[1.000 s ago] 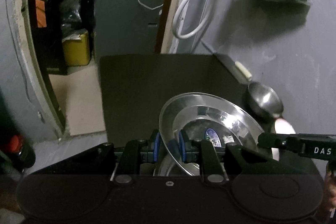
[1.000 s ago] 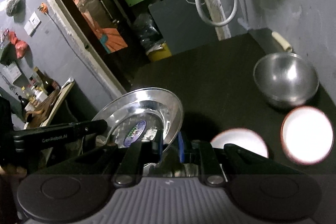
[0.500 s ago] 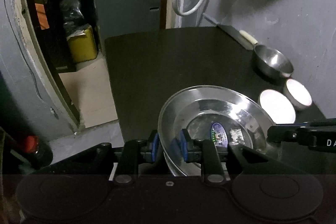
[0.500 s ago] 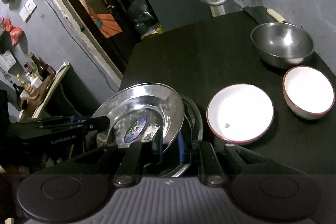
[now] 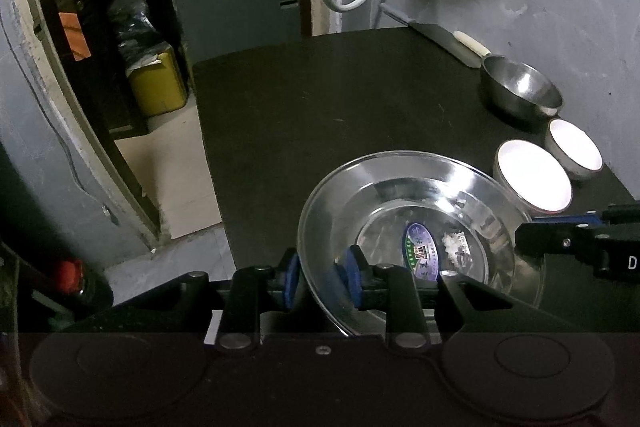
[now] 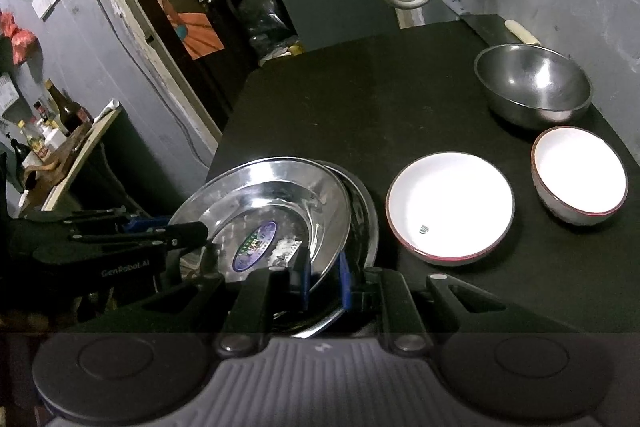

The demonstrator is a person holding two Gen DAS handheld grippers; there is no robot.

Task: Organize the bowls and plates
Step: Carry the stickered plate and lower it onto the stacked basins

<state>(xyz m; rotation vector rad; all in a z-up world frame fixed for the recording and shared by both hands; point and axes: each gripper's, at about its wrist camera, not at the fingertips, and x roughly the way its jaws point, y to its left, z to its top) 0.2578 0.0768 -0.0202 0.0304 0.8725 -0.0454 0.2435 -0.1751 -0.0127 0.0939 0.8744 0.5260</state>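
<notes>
Steel plate being set on the stack

The steel plate (image 6: 280, 211) lies tilted on the plate stack (image 6: 362, 223), left of the white plate (image 6: 450, 205). The right gripper (image 6: 322, 277) clamps its near rim; the left gripper (image 5: 320, 277), jaws opening, straddles the opposite rim.

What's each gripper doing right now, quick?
Left gripper: jaws opening, steel plate rim between them.
Right gripper: shut on the same plate's rim.
</notes>
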